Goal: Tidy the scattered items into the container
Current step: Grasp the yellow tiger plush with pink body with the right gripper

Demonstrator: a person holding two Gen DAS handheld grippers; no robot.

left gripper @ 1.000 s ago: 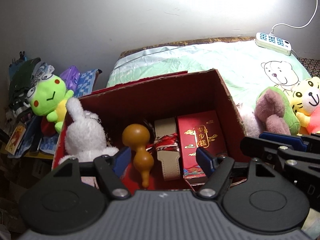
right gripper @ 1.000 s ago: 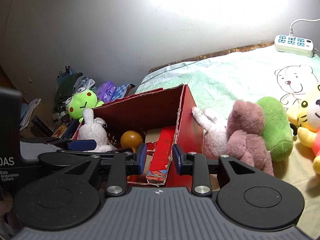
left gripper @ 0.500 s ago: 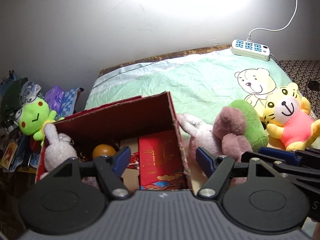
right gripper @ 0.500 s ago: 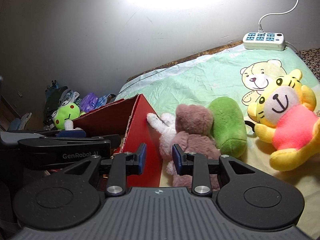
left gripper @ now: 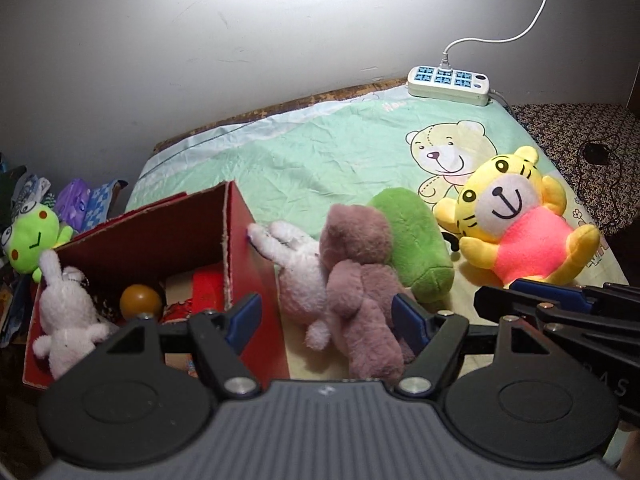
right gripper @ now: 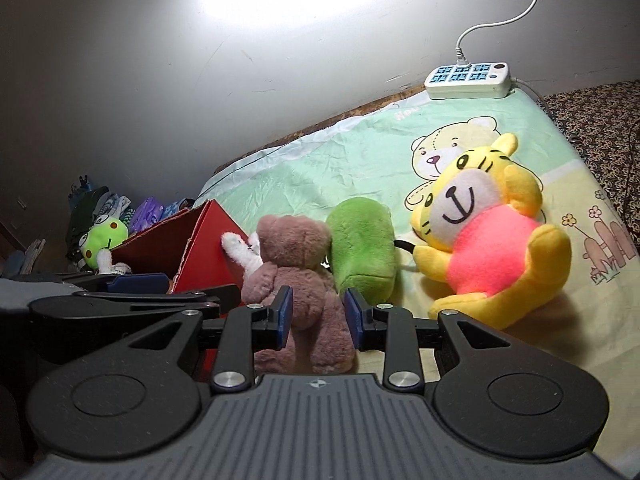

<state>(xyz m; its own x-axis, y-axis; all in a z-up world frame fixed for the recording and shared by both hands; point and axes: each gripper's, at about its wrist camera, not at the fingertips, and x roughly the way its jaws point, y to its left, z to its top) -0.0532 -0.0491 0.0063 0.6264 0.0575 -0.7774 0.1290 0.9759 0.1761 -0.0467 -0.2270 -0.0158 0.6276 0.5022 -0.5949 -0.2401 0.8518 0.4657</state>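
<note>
Brown bear now sits at twelve o'clock between the right claw's parted fingers, having swung from red box; left claw gapes empty.

Left gripper, right gripper: black arms, blue pads, silver screws, ribbed grey housing w/ round discs.

My bed's green cartoon-bear sheet carries a red cardboard box, a white plush rabbit, a brown plush bear, a green plush, a yellow tiger plush and a white power strip.
</note>
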